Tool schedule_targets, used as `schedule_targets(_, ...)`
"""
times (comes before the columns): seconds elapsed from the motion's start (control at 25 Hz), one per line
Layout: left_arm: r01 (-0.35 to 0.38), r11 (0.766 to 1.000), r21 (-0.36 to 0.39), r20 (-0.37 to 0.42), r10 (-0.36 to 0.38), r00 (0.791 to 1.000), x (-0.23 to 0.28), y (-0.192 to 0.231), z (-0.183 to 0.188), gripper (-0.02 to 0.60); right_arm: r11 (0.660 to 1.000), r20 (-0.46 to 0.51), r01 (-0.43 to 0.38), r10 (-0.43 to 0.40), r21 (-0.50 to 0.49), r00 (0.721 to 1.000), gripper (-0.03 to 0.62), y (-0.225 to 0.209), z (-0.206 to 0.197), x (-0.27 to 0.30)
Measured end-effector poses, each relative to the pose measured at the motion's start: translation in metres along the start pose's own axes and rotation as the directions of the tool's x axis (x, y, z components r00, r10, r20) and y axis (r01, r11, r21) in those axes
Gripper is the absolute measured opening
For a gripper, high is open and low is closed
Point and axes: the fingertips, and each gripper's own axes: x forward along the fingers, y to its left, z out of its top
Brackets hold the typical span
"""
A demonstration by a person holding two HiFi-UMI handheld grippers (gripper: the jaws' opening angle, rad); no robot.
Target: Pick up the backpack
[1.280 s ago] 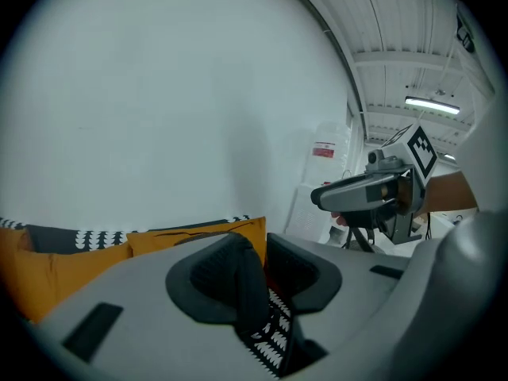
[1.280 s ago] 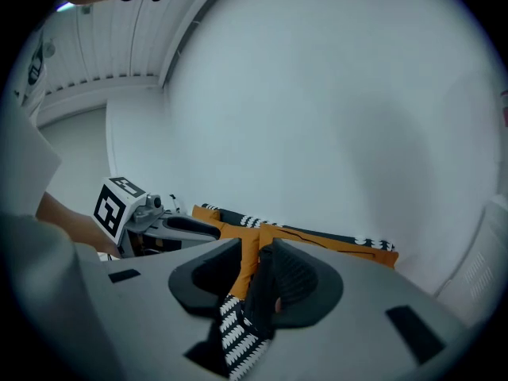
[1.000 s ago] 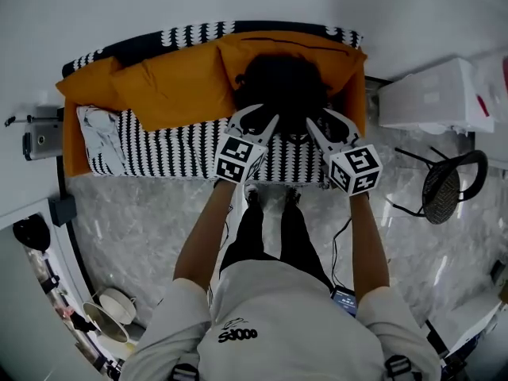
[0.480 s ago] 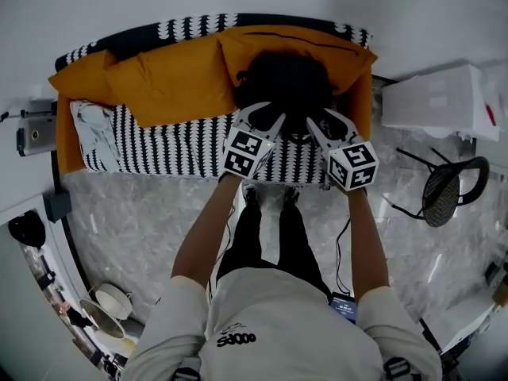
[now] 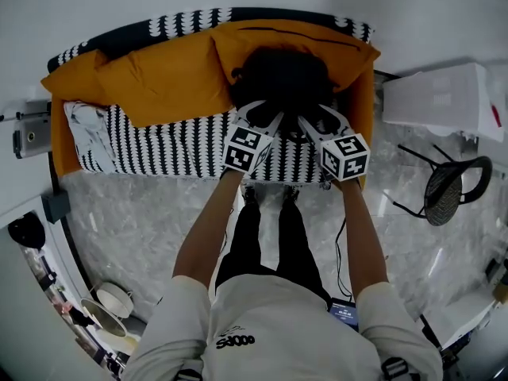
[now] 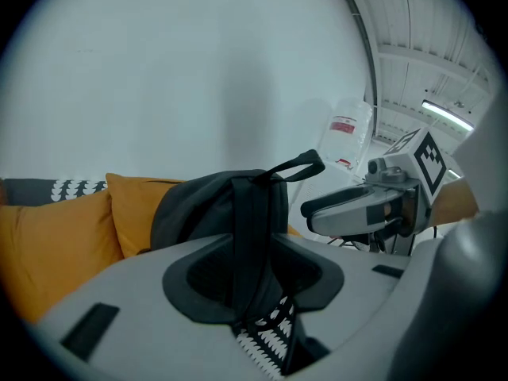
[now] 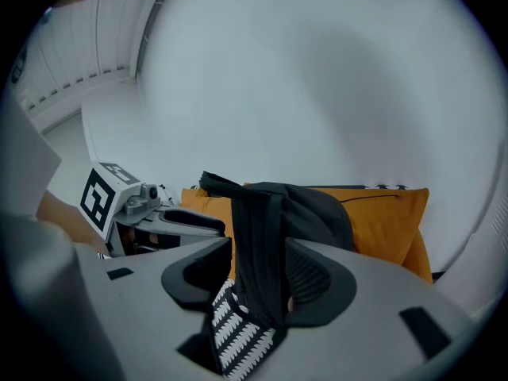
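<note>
1. Seen from above, a person stands facing a sofa (image 5: 171,151) with a black-and-white patterned cover and orange cushions (image 5: 155,86).
2. A black backpack (image 5: 279,78) sits upright on the seat against the right-hand cushion.
3. The left gripper (image 5: 259,115) and right gripper (image 5: 316,119) both reach into the lower front of the backpack, side by side and near each other. From this height their jaws blend into the dark fabric.
4. The left gripper view shows what the overhead view hides: the jaws stand narrow, closed on a black shoulder strap (image 6: 252,221) running up between them. The backpack's carry handle (image 6: 298,167) loops above.
5. The right gripper view shows its jaws likewise narrow, pinching the second strap (image 7: 258,236).
6. Only the overhead view shows a round black chair (image 5: 444,185) and a white box (image 5: 436,94) to the right.
</note>
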Motion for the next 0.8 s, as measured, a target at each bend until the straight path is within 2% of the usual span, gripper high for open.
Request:
schedule_targets(0.2,-0.025,1.0,-0.006,-0.007,0.025,1.0,0.017,0.006,-0.008,0.141,1.0,-0.012,-0.006,0.006,0.009,1.0,0.218,-0.01,-0.01,0.017)
schedule_targets(0.52,-0.074,0.997,-0.028,0.007,0.074,0.997,0.037,0.005,-0.014,0.169,0.996,0.011,0.082,-0.083,0.021,0.997,0.247,-0.023,-0.021,0.033)
schedule_targets(0.8,-0.09,0.994,-0.061,0.016,0.091,0.996,0.044,0.009,-0.021,0.178,0.995,0.029,0.096,-0.097,0.031,0.995,0.25,-0.027,-0.025,0.042)
